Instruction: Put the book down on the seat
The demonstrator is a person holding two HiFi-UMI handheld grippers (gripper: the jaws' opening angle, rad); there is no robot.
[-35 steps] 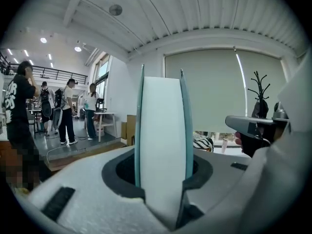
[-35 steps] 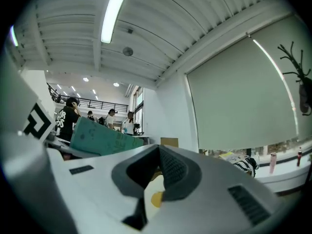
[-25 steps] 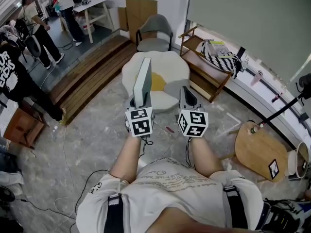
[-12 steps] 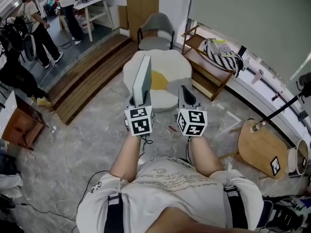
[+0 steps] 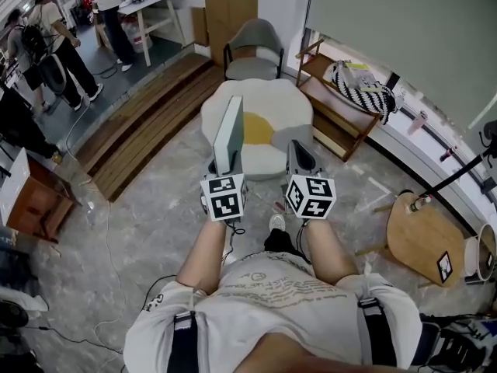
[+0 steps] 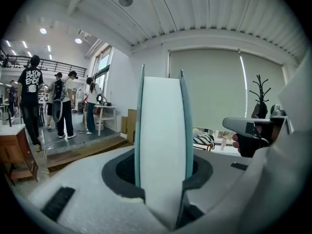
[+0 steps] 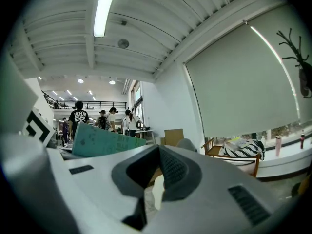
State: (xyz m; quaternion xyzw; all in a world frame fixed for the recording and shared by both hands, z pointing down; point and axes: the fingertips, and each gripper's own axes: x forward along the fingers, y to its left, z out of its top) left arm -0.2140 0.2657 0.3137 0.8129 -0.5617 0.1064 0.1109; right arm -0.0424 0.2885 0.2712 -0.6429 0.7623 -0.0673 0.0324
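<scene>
A thin book (image 5: 229, 134) with teal covers and white page edges stands upright on its edge in my left gripper (image 5: 224, 166), which is shut on its lower end. In the left gripper view the book (image 6: 163, 140) fills the middle between the jaws. The seat (image 5: 283, 119), a white flower-shaped pouf with a yellow centre, lies on the floor just ahead of both grippers. My right gripper (image 5: 300, 158) hangs beside the left one, shut and empty. In the right gripper view the gripper (image 7: 155, 191) is closed and the book's cover (image 7: 105, 141) shows at the left.
A grey chair (image 5: 254, 49) stands behind the seat. A wooden rack with a striped bag (image 5: 361, 88) is at the right, a round wooden side table (image 5: 423, 239) nearer right. Wooden steps (image 5: 147, 115) run at the left, with people (image 5: 54, 37) beyond. Cables (image 5: 101, 231) cross the floor.
The seat has drawn slightly nearer and lower in the head view, and a shoe now shows under the grippers. The book stays upright in the left gripper. People at the left have shifted.
</scene>
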